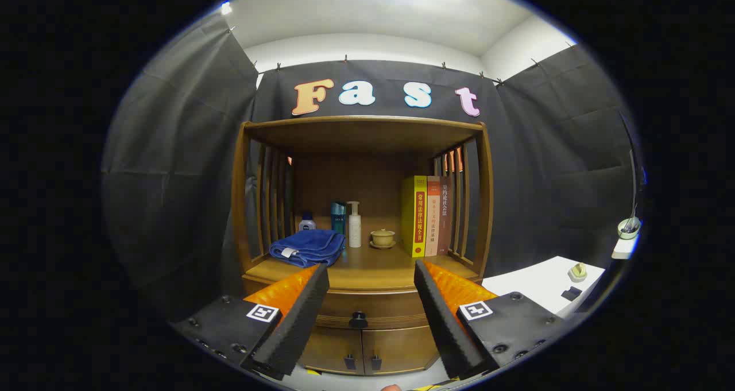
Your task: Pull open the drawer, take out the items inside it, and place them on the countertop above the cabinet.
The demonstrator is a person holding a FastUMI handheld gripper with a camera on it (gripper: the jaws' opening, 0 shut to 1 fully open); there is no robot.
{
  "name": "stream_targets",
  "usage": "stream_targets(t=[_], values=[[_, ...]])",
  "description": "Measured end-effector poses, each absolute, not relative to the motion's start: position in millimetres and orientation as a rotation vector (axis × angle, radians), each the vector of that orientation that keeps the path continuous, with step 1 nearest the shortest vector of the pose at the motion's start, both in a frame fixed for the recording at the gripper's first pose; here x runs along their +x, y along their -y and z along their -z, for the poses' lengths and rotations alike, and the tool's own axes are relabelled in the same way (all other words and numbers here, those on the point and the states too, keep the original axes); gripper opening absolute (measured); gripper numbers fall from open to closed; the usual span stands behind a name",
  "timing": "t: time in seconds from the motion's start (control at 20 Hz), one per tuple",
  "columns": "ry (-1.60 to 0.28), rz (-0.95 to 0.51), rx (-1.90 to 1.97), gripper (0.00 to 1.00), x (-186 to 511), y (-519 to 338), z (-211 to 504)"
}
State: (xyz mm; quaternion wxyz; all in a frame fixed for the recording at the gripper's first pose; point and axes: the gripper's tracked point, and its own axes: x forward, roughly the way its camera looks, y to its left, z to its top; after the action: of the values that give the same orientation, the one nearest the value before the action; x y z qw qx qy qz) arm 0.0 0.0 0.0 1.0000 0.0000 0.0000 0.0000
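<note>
A wooden cabinet stands ahead of me with its drawer (pixel 373 308) closed; a dark round knob (pixel 358 320) sits at the drawer's middle. My gripper (pixel 372 276) is open and holds nothing, its fingers spread to either side of the knob and still short of it. Above the drawer lies the wooden countertop (pixel 373 267), under a slatted shelf frame. The drawer's contents are hidden.
On the countertop lie a folded blue towel (pixel 308 247), a small jar (pixel 307 223), a teal bottle (pixel 338 217), a white pump bottle (pixel 354 225), a small cup on a saucer (pixel 382 238) and upright books (pixel 426 216). Two lower doors (pixel 362 349) sit under the drawer. A white table (pixel 545 285) stands right.
</note>
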Motion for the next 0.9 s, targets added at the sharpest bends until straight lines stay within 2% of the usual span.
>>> stream_targets(t=[0.9], values=[[0.009, 0.008, -0.013, 0.98, -2.4, 4.4, -8.3]])
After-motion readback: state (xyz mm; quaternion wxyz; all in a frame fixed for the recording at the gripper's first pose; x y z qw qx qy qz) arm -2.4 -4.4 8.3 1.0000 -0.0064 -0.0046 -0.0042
